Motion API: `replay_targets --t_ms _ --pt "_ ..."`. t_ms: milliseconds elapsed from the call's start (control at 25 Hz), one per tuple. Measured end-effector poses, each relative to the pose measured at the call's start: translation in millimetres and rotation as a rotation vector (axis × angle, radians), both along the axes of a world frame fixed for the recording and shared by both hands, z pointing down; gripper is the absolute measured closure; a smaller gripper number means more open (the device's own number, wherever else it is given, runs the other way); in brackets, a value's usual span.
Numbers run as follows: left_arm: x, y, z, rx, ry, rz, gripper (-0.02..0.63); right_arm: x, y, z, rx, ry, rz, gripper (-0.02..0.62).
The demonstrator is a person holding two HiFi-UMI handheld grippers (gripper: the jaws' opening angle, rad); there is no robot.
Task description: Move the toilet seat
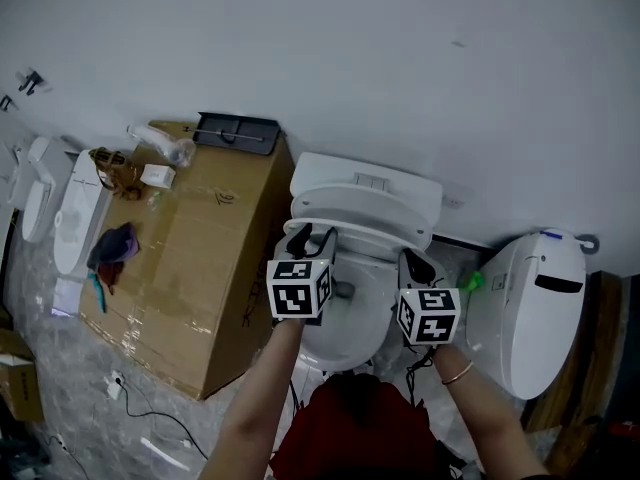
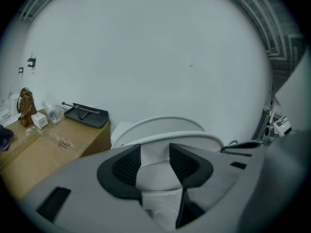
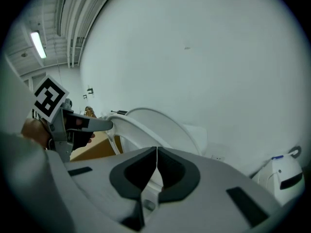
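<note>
Toilet seat [image 2: 167, 136] tilted up, just beyond left fingers [image 2: 127, 164]

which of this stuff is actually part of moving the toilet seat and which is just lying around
Part of the job: toilet seat, left gripper, right gripper.

Just lying about: cardboard box, black tray, plastic bottle, small white box, purple cloth, second toilet at the right.
</note>
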State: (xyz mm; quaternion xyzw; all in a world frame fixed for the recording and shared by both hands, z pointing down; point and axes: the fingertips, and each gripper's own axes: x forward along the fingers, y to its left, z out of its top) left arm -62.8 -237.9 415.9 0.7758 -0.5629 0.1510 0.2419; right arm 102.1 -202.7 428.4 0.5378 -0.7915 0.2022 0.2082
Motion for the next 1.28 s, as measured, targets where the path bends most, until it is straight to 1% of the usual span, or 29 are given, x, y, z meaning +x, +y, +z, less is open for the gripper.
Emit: replay_targets --t_ms 160,400,1000,1200,1280 --pt "3 -19 0 0.012 -0.008 -0.007 0.403 5 -19 2 -0.001 0.002 0.038 0.574" --pt "8 -44 0 0.013 -0.01 -0.004 0.403 9 -44 2 -0.003 0.004 0.055 0.574" --pt "15 -68 5 0.014 -0.035 0.024 0.403 8 -68 11 -0.009 0.009 0.074 0.574" --pt "15 -62 6 0.009 -0.033 0.03 0.403 10 -64 11 -0.014 -0.034 0.077 0.574" --pt "14 -60 1 0.02 -0.035 0.035 0.409 9 -63 2 0.003 -0.062 0.07 0.574"
